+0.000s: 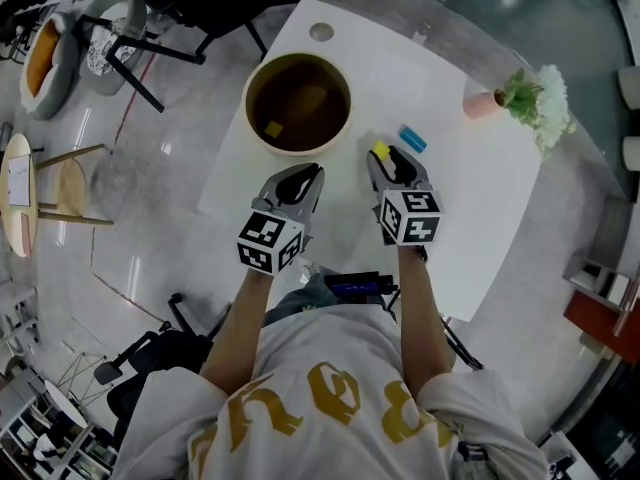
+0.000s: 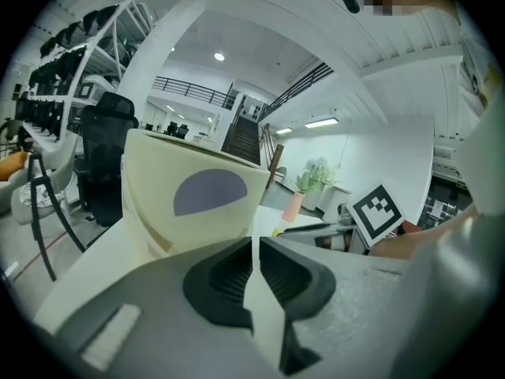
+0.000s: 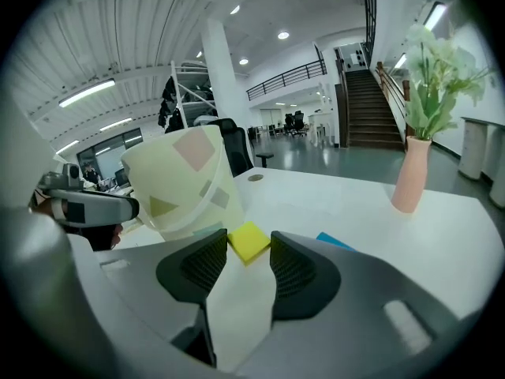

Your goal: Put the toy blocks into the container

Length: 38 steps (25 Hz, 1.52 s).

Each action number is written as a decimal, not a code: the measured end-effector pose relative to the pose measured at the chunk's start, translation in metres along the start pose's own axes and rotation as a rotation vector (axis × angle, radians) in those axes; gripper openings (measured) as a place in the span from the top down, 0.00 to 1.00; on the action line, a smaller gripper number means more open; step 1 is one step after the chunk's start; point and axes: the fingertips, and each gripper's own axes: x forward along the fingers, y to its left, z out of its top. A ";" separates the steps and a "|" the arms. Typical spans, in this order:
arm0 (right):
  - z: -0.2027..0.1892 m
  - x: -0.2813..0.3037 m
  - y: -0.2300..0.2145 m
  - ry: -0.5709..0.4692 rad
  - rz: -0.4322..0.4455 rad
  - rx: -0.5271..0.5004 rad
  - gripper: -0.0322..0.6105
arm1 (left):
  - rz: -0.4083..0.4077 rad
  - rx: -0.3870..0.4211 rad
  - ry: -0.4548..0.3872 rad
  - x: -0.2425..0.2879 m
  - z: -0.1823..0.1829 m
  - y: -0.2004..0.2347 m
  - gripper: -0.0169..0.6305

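A round cream container stands on the white table and holds one yellow block. A second yellow block lies on the table right of it, and a blue block lies a little farther right. My right gripper is open, and the yellow block sits just beyond its fingertips, untouched. The blue block peeks past the right jaw. My left gripper is shut and empty, low beside the container.
A pink vase with pale flowers stands at the table's far right corner. A round cable hole marks the far edge. Chairs stand on the floor to the left. The table's near edge is close under my forearms.
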 end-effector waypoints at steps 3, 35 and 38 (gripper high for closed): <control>0.012 -0.005 0.006 -0.032 0.026 0.021 0.64 | 0.006 0.000 -0.017 -0.005 0.006 0.002 0.92; 0.105 -0.041 0.067 -0.228 0.070 -0.073 0.64 | 0.083 0.014 -0.176 -0.056 0.064 0.015 0.93; 0.113 -0.042 0.078 -0.245 0.091 -0.081 0.64 | 0.095 0.009 -0.189 -0.061 0.067 0.018 0.93</control>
